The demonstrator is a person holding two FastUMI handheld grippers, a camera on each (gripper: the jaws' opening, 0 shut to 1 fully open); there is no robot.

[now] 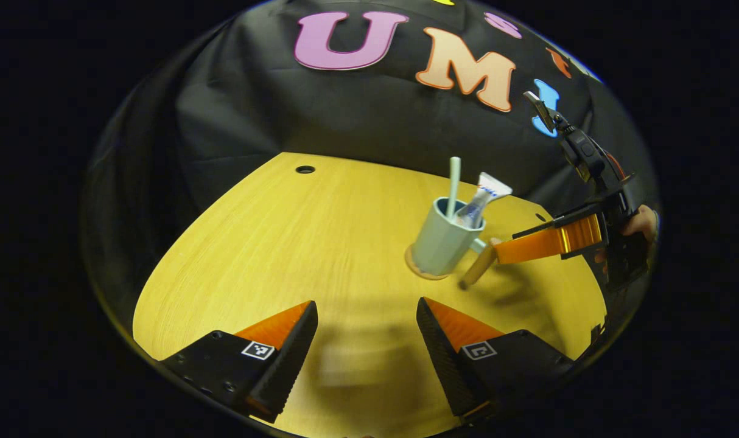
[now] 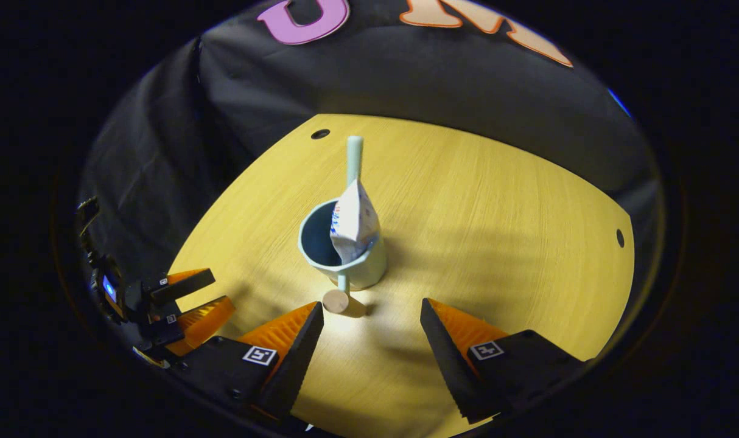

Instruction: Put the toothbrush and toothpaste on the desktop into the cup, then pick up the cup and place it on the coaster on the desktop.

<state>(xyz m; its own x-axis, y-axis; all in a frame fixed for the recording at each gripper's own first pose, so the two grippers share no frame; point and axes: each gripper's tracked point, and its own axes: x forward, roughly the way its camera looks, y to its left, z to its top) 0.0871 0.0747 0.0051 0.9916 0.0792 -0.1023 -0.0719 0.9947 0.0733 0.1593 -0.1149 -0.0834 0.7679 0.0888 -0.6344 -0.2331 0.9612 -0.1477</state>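
Wooden coaster (image 1: 419, 272) mostly hidden beneath the cup (image 1: 444, 242).

Toothbrush (image 2: 353, 157), toothpaste (image 2: 354, 224) in cup (image 2: 360, 267) on coaster (image 1: 419, 271)

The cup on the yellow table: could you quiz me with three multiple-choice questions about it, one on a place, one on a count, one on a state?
1. Where is the toothpaste?
A. flat on the table
B. in the cup
C. held in a claw

2. How many things stand in the cup?
A. none
B. two
C. four

3. How is the left claw?
A. open, holding nothing
B. shut on the cup
C. shut on the toothpaste

Answers: B, the tube leans out of the cup's mouth; B, the toothbrush and the toothpaste; A, its fingers stand wide apart over bare table.
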